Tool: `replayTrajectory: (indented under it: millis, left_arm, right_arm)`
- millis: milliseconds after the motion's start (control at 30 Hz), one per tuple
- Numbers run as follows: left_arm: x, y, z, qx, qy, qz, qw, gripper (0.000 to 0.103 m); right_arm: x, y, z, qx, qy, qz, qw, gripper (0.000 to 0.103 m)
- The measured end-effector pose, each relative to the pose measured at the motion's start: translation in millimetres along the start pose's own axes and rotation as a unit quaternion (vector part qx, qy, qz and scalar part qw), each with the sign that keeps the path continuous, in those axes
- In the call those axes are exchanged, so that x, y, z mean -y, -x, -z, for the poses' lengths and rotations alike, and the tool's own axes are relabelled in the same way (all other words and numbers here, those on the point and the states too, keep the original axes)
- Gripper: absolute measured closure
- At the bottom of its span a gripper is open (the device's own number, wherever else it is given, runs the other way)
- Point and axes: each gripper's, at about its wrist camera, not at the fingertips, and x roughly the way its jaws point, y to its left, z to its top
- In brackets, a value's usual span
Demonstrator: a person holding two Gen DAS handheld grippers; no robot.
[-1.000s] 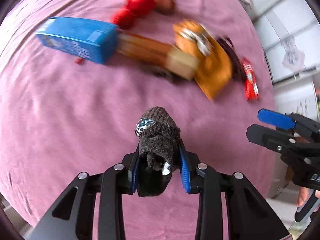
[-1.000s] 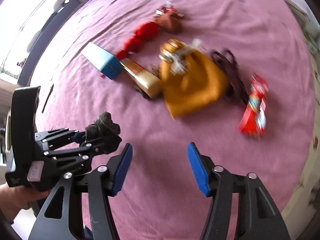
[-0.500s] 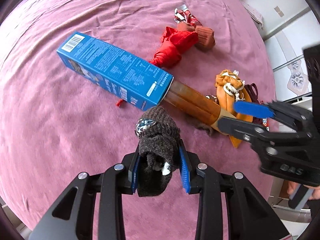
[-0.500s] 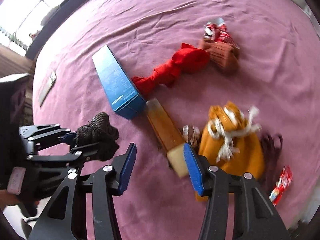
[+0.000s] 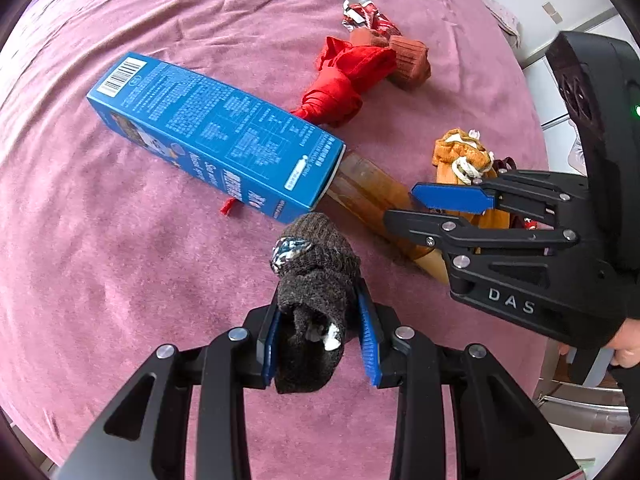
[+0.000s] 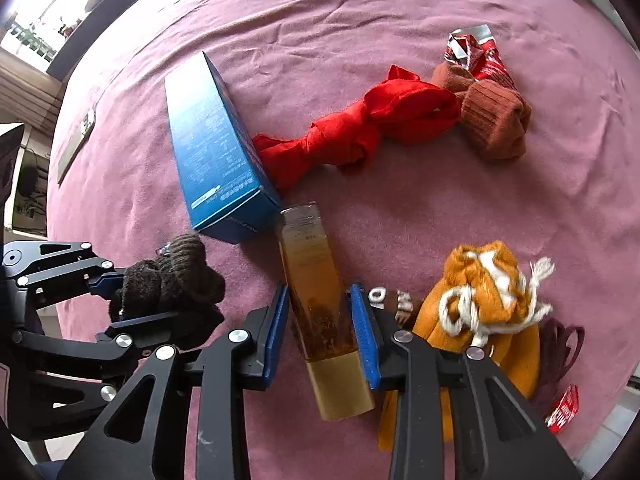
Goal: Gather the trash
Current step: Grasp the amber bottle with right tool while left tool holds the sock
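Gripping dark sock point(image 5: 316, 280), left gripper point(image 5: 320, 340); right gripper point(image 6: 320, 332) straddling bottle point(image 6: 316, 288).

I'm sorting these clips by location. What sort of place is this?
Probably a room in a home. The clutter lies on a soft, wrinkled mauve cover, like a bedspread, with socks and a knotted red cloth on it; windows show behind.

Right gripper point(image 5: 436, 210) blocks the amber bottle's point(image 5: 372, 196) cap end and most of the orange pouch point(image 5: 460, 156) in the left wrist view; blue box point(image 5: 216, 136) print too small to read; the dark sock's point(image 5: 316, 280) lower end sinks between the left jaws; red wrapper point(image 6: 564, 408) half hidden at the right edge
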Motion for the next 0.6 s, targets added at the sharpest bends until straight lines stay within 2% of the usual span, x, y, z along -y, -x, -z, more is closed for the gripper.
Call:
replayTrajectory:
  millis: [267, 567, 600]
  left_arm:
    - [21, 5, 15, -0.006, -0.014, 0.001, 0.9999, 0.070]
    - [76, 12, 44, -0.018, -0.068, 0.011, 0.9975, 0.070]
    - [84, 13, 48, -0.019, -0.075, 0.013, 0.9969, 0.070]
  right_arm:
    - [6, 38, 44, 0.026, -0.058, -0.025, 0.998, 0.074]
    - [22, 80, 116, 0.054, -0.133, -0.027, 0.989, 0.076]
    - [22, 83, 123, 0.057, -0.141, -0.025, 0.988, 0.093]
